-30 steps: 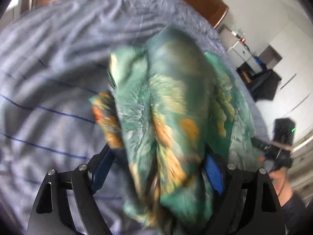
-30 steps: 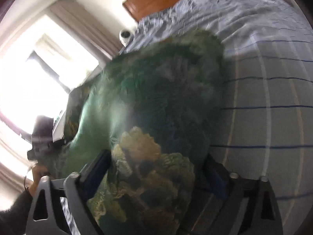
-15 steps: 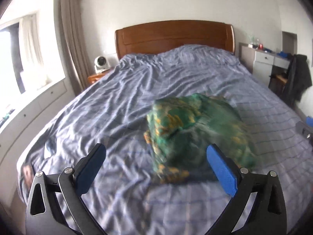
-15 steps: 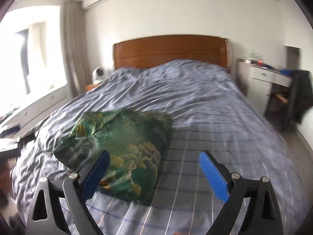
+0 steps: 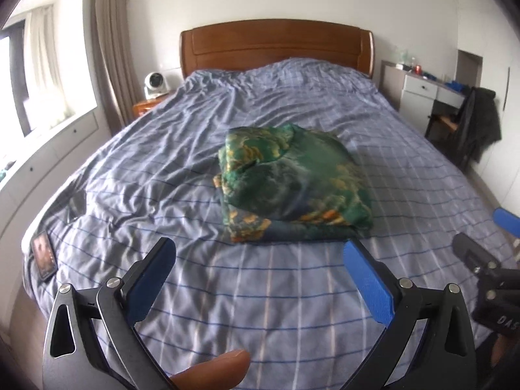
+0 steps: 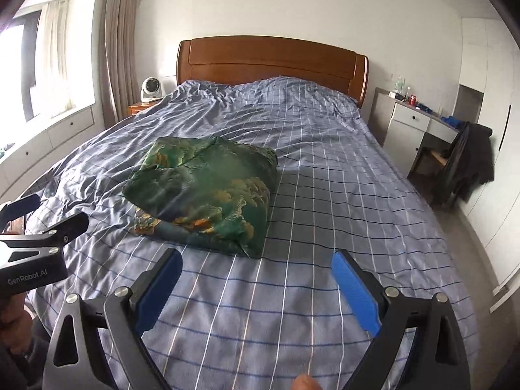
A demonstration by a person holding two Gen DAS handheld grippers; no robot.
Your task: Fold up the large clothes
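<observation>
A second ago both my tools were buried in the cloth; now I see them pulled back clear of it. The left hand-held gripper has just been opening and stands spread wide with nothing between its blue pads. The right hand-held gripper is equally wide and empty. The folded green garment lies released on the bed, a squarish bundle left of the bed's middle in the right wrist view, well apart from both sets of pads.

Reading left to right: a dark phone-like slab sits near the bed's left edge, then rumpled cover, the bundle, then broad flat checked cover to the right edge. Beyond that edge stands a chair draped with a dark jacket. The headboard closes the far end.
</observation>
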